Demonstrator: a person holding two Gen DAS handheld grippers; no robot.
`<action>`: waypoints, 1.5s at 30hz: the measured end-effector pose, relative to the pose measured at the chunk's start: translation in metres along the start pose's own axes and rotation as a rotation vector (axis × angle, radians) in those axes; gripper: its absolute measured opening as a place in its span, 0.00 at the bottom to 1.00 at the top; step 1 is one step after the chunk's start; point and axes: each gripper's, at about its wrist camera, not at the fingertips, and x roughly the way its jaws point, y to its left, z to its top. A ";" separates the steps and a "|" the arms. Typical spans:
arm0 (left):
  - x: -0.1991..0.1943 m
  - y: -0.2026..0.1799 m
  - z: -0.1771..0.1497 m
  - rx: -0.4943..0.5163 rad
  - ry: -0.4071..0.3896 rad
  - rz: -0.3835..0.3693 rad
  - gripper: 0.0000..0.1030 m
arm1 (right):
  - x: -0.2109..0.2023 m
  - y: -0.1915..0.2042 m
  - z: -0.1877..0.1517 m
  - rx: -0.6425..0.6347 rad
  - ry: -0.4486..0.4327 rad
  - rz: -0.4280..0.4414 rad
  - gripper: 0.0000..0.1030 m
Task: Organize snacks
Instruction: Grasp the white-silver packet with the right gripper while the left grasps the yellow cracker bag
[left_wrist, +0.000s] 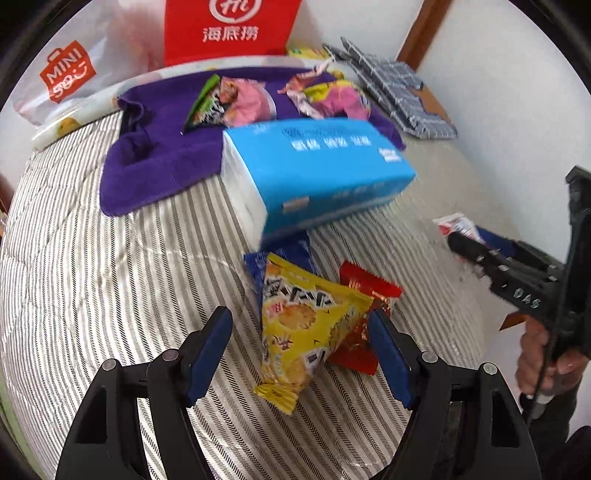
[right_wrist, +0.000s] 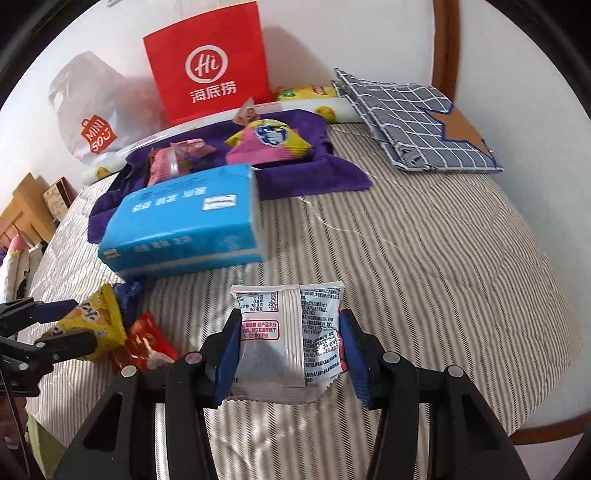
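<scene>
- Blue pads of the right gripper (right_wrist: 290, 354) press both sides of a white snack packet (right_wrist: 288, 339); its printed back faces the right wrist camera and it is held above the striped bedcover (right_wrist: 424, 258).
- From the left wrist view only the red-and-white tip of that packet shows, past the right gripper's black finger at the frame's right edge, with a hand (left_wrist: 543, 354) on the grip below.
- Left gripper (left_wrist: 299, 350) stands roughly half open, its pads either side of a yellow snack packet (left_wrist: 303, 325) without pressing it; whether the right pad touches the packet I cannot tell.
- Under the yellow packet lie a red packet (left_wrist: 364, 295) and a dark blue wrapper (left_wrist: 284, 254), all on the bedcover.
- Right wrist view shows the same pile from the side at lower left.
- Farther out, a blue tissue pack (right_wrist: 184, 225) lies partly on a purple cloth (right_wrist: 303, 177), which carries pink and yellow snack bags (right_wrist: 269, 142).
- Against the wall stand a red paper bag (right_wrist: 210, 62) and a white plastic bag (right_wrist: 92, 110).
- A grey checked cloth (right_wrist: 413, 118) lies at the bed's far right corner.
</scene>
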 end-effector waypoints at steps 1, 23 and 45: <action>0.003 -0.001 0.000 0.002 0.009 0.008 0.73 | -0.001 -0.003 -0.001 0.003 0.000 0.000 0.47; -0.027 -0.003 -0.004 -0.014 -0.052 -0.018 0.40 | -0.021 0.002 0.002 -0.021 -0.043 0.023 0.47; -0.058 -0.002 0.038 -0.010 -0.149 -0.094 0.40 | -0.043 0.030 0.047 -0.082 -0.120 0.015 0.47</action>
